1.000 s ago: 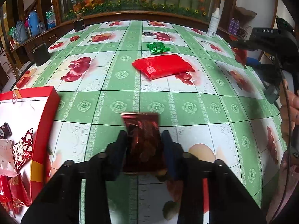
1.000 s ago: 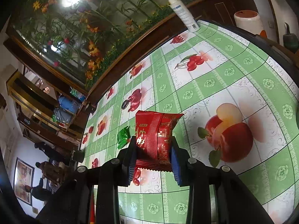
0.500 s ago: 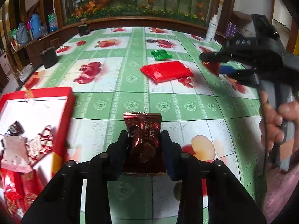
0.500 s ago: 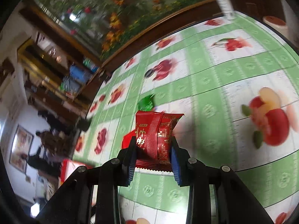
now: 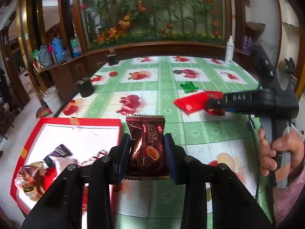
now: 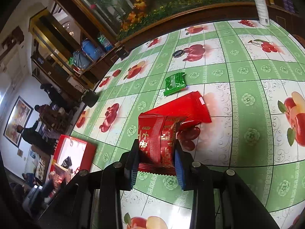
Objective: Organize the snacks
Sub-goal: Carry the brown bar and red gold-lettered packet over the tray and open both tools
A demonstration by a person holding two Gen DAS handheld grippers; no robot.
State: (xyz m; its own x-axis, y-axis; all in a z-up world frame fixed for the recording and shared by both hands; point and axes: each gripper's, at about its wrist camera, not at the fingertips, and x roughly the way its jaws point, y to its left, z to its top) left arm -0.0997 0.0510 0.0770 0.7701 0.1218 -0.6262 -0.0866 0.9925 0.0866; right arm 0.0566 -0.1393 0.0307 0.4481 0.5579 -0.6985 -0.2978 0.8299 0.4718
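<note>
Oilcloth (image 5: pixel 192 133) in green checks with white squares of printed fruit covers the whole table, and its far edge meets a dark curved wooden ledge (image 5: pixel 152 46) under a glass wall filled with plants and orange flowers. A white spray bottle (image 6: pixel 260 5) stands at the far right corner, and a small dark pot (image 5: pixel 84 86) sits near the left edge. Bottles and bags crowd a wooden shelf (image 5: pixel 55 64) on the left, a white bucket (image 5: pixel 51 100) stands on the pale floor below it, and people sit deeper in the room in the right wrist view. The left gripper (image 5: pixel 147 152) pinches a dark brown cookie packet (image 5: pixel 145 143) between its pads, held above the table just right of the red box (image 5: pixel 82 121), whose white inside holds several wrapped snacks. The right gripper (image 6: pixel 156 162) is clamped on a small red packet (image 6: pixel 158 135) with gold print, held over the cloth. Beyond it a larger flat red bag (image 6: pixel 188 108) lies on the table, with a green packet (image 6: pixel 175 83) just behind it, apart from it. In the left wrist view the right hand (image 5: pixel 280 152) grips its black tool at the right edge.
</note>
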